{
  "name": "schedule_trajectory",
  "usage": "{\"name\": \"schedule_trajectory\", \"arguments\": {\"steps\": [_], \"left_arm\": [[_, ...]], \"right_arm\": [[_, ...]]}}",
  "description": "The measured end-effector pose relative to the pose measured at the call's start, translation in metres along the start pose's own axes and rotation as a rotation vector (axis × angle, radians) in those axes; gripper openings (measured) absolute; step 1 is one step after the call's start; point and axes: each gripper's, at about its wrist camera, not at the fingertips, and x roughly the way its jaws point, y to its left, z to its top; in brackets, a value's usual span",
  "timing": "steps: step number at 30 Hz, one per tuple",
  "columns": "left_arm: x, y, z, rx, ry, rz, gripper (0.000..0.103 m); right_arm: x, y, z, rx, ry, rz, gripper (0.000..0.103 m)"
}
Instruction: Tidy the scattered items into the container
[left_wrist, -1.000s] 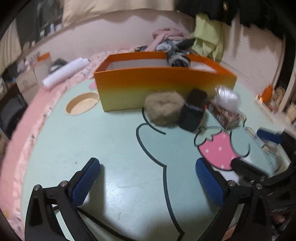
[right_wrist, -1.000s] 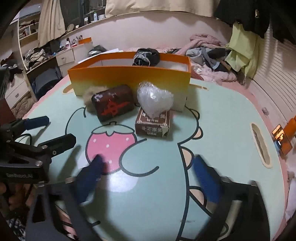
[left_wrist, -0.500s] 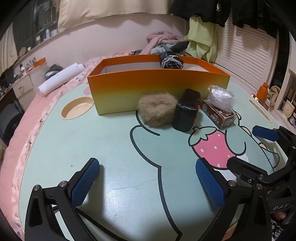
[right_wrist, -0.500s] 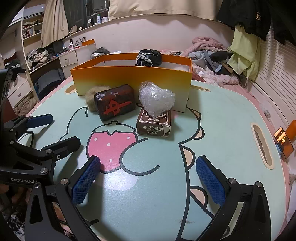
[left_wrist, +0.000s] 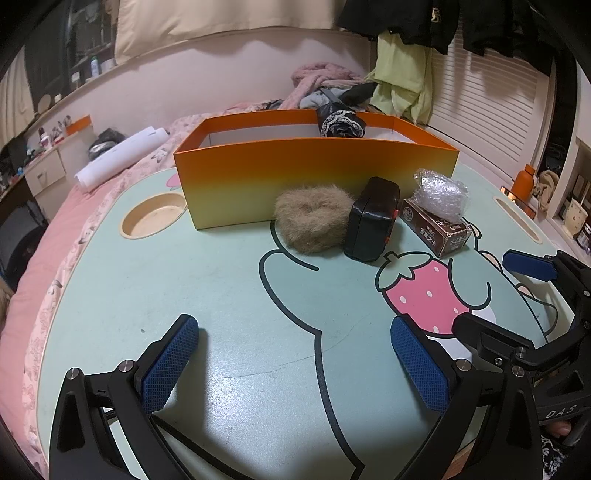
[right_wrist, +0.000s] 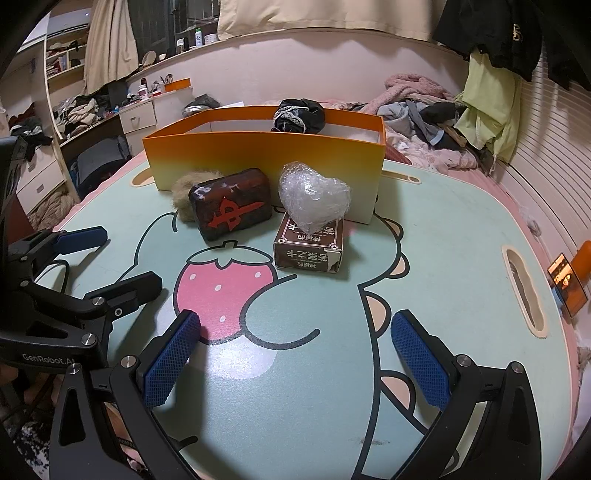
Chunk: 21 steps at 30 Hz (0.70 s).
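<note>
Each claw is a black, angular frame carrying two fingers faced with blue, cross-hatched pads. Left claw (left_wrist: 294, 363): silver round-head screws sit at the finger joints, and a thin black cable runs beneath the frame. Right claw (right_wrist: 296, 362): same black frame, blue pads and silver screws. In the right wrist view the left claw's body bears white "GenRobot.AI" lettering; in the left wrist view the right claw's body reads "DAS".

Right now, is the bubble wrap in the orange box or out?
Out: the bubble wrap rests on the brown carton, in front of the orange box.
</note>
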Motion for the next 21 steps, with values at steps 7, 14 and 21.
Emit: {"name": "schedule_trajectory", "arguments": {"steps": [7,14,21], "left_arm": [[0.0,0.0,0.0,0.0,0.0,0.0,0.103],[0.0,0.0,0.0,0.0,0.0,-0.001,0.103],[0.001,-0.002,0.002,-0.001,0.0,-0.003,0.103]], "right_arm": [[0.0,0.0,0.0,0.0,-0.001,0.0,0.103],[-0.001,0.001,-0.001,0.002,-0.003,0.003,0.103],[-0.012,-0.012,0.003,0.069,-0.048,0.015,0.103]]}}
